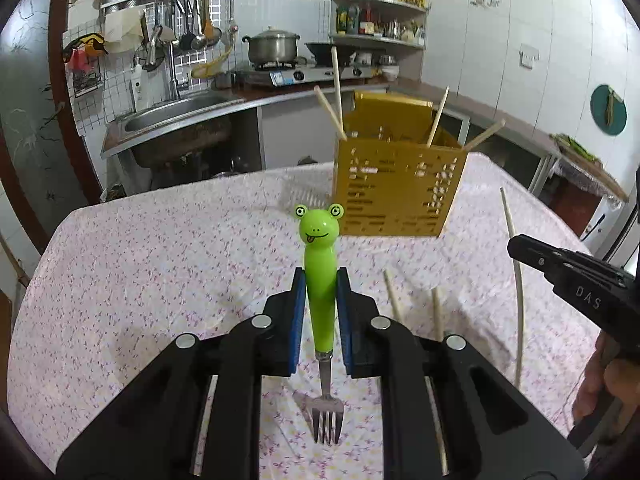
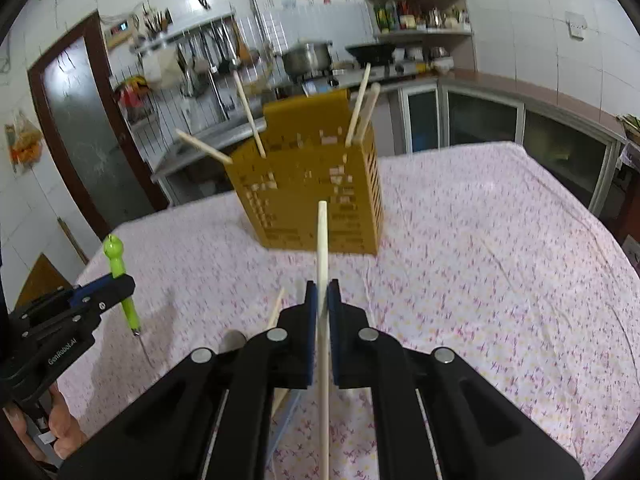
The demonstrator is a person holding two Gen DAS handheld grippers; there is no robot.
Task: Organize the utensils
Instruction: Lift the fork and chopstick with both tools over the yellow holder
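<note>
My left gripper [image 1: 320, 280] is shut on a fork with a green frog handle [image 1: 319, 264], frog head up and tines [image 1: 328, 420] hanging down over the table. My right gripper [image 2: 322, 290] is shut on a pale wooden chopstick [image 2: 322, 240] that stands upright between its blue pads. In the left wrist view that chopstick [image 1: 516, 272] shows at the right beside the right gripper [image 1: 520, 248]. In the right wrist view the left gripper [image 2: 116, 282] holds the fork [image 2: 120, 276] at the far left. A yellow perforated utensil holder [image 1: 400, 188] [image 2: 316, 192] stands ahead on the table with several chopsticks leaning in it.
Two loose chopsticks [image 1: 394, 300] lie on the floral tablecloth [image 1: 160, 280] between the grippers. Behind the table are a sink [image 1: 176, 116], a stove with a pot [image 1: 272, 46] and a corner shelf [image 1: 376, 20]. A hand [image 2: 60, 428] grips the left tool's handle.
</note>
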